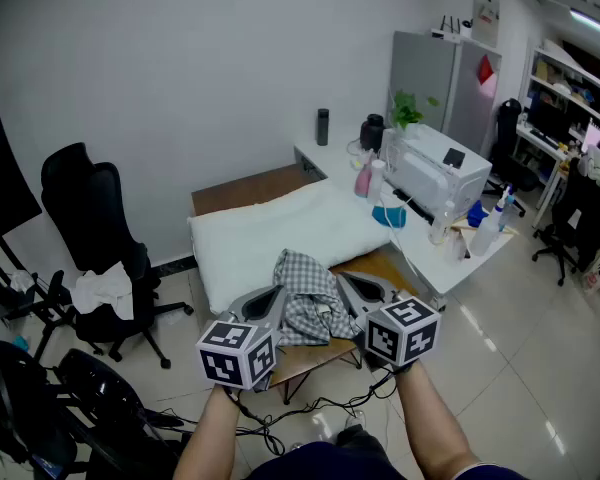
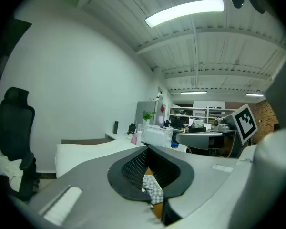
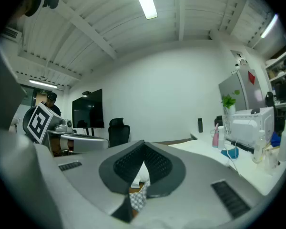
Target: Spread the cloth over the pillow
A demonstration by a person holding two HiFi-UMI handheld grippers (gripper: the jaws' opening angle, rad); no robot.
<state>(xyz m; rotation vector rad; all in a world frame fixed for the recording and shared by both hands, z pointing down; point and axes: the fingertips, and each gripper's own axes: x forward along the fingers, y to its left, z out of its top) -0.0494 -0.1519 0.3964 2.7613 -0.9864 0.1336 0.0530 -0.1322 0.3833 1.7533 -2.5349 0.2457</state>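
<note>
I'm seeing the right tool (image 3: pixel 143 151) pinching the checked cloth (image 3: pixel 138 200), jaws closing together on it, pillow (image 3: pixel 200 146) lying beyond.

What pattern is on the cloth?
A grey-and-white check; the cloth shows best in the head view.

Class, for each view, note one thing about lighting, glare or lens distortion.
Head view: even light, pale glare streaks on the floor. Left gripper view: fisheye bending, black corners, ceiling tube light blown out. Right gripper view: same fisheye and dark corners; checked cloth between the jaws looks soft.
</note>
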